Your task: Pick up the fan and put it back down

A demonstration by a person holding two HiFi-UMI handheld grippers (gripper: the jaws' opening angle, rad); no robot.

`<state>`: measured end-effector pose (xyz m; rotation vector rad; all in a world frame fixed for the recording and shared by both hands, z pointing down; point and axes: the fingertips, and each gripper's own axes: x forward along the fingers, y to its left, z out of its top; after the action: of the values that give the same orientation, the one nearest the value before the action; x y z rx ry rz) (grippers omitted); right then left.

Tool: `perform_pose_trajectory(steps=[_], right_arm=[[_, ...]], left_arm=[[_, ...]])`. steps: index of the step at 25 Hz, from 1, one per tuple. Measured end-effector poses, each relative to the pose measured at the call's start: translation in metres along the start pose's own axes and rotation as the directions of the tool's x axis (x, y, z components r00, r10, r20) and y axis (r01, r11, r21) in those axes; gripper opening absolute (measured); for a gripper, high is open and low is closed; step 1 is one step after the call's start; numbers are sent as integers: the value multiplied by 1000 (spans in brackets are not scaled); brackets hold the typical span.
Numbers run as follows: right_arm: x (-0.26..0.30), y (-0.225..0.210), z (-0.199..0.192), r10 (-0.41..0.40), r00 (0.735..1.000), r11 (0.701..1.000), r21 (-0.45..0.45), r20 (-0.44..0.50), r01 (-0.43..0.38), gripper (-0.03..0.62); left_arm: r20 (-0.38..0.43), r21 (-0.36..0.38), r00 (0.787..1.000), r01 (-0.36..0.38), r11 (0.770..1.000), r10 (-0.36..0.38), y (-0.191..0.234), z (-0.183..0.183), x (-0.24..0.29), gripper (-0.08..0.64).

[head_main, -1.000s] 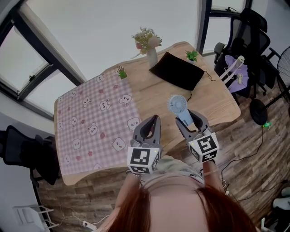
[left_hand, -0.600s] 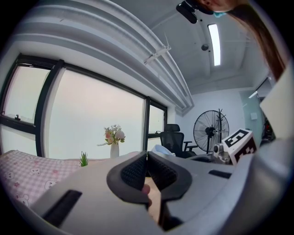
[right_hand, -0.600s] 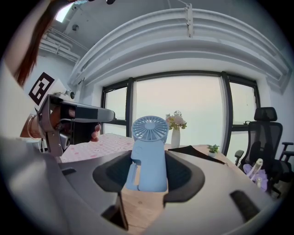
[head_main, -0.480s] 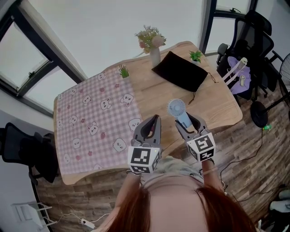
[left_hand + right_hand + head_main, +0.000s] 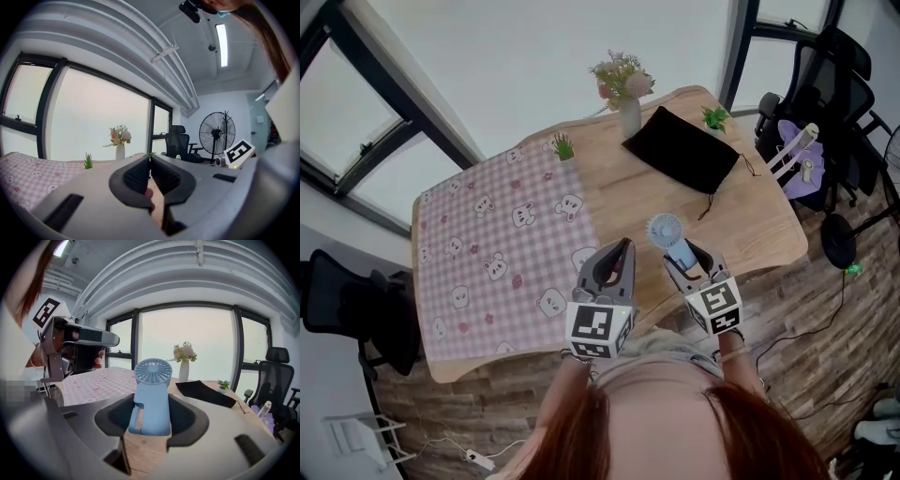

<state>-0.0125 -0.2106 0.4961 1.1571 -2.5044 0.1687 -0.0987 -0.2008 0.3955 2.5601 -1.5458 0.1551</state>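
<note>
A pale blue handheld fan stands upright between the jaws of my right gripper, over the bare wood near the table's front edge. From the right gripper view, the fan's body fills the gap and both pads press its sides, so my right gripper is shut on it. The round grille rises above the jaws. The fan's base is hidden by the jaws, so I cannot tell whether it touches the wood. My left gripper hangs beside it to the left, with its jaws shut on nothing.
The wooden table carries a pink checked cloth on its left half, a black pouch, a vase of flowers and two small green plants. Black office chairs and a standing fan stand to the right.
My right gripper has sunk toward the tabletop with the fan still in its jaws. My left gripper has shifted a little and stays shut.
</note>
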Motion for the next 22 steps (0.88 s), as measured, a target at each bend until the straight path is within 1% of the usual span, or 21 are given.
perform_pose_trajectory(steps=[9, 22], right_arm=[[24, 4, -23, 37, 996, 998, -48, -77, -41, 212], [46, 3, -61, 81, 980, 990, -102, -183, -101, 213]], left_arm=[[-17, -5, 1000, 12, 1000, -12, 14, -4, 9, 14], [-43, -8, 999, 29, 1000, -29, 23, -10, 25, 14]])
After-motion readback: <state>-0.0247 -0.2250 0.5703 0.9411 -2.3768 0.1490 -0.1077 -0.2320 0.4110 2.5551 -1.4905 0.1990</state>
